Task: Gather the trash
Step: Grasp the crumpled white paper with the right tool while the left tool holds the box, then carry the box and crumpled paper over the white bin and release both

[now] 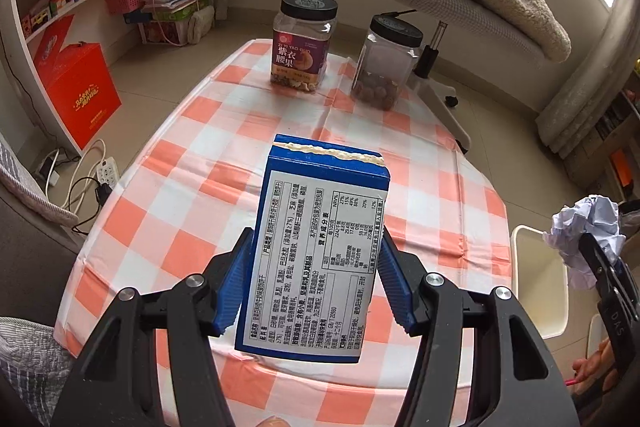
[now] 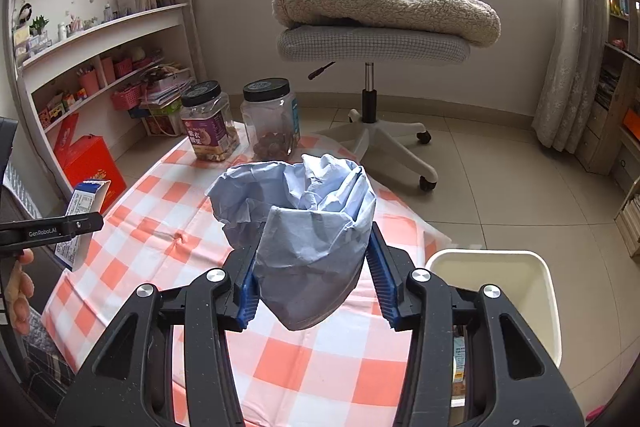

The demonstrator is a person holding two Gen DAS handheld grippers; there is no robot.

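My left gripper [image 1: 316,279] is shut on a blue and white food box [image 1: 316,247], held above the checked table with its printed label facing me. The box also shows at the left edge of the right wrist view [image 2: 82,223]. My right gripper [image 2: 312,273] is shut on a crumpled pale blue paper ball [image 2: 304,219], held above the table. That paper also shows at the right edge of the left wrist view [image 1: 584,235]. A white bin [image 2: 516,291] stands on the floor by the table's right side; it also shows in the left wrist view [image 1: 540,275].
The table has an orange and white checked cloth [image 1: 192,187]. Two black-lidded jars stand at its far end: a purple-labelled nut jar [image 1: 302,43] and a clear jar [image 1: 386,61]. A swivel chair [image 2: 372,39] with a blanket stands beyond. Shelves and a red box [image 1: 76,91] are left.
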